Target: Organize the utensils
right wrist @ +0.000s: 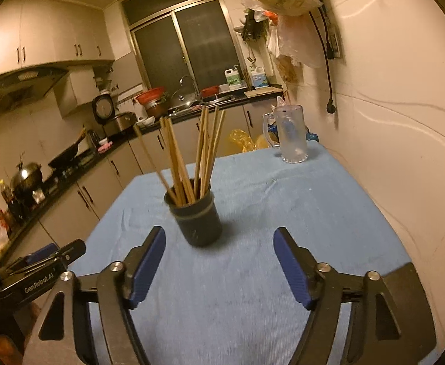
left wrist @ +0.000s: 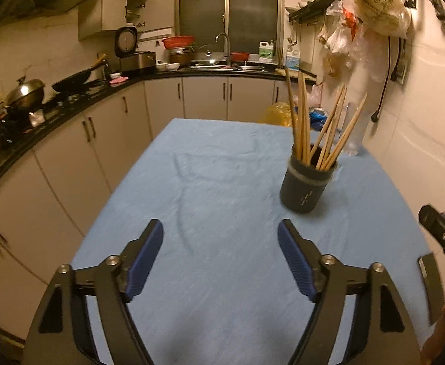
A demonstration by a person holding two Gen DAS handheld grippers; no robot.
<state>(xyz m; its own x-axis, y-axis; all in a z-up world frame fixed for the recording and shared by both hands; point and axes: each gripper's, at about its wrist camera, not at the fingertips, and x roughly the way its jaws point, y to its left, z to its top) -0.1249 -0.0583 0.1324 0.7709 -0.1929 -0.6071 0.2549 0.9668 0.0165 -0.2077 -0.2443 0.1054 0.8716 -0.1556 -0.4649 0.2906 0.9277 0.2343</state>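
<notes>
We hover over the blue tablecloth [left wrist: 222, 182] with left gripper [left wrist: 221, 258] and right gripper [right wrist: 219, 261] both spread wide, holding nothing. The chopsticks [right wrist: 189, 158] stand bunched in the dark cup [right wrist: 199, 222], near our right gripper. It looks like the sorting is done or barely begun; any next move needs a pinch on one stick.

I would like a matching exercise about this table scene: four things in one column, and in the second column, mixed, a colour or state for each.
Things:
1. chopsticks
2. cup
3. glass mug
4. tablecloth

Descriptions:
A. light blue, spread over the table
B. clear, with a handle, at the far end of the table
C. dark, with a pale band near its rim
D. wooden, standing upright and fanned out

Pairs: 1-D, 2-C, 3-B, 4-A
</notes>
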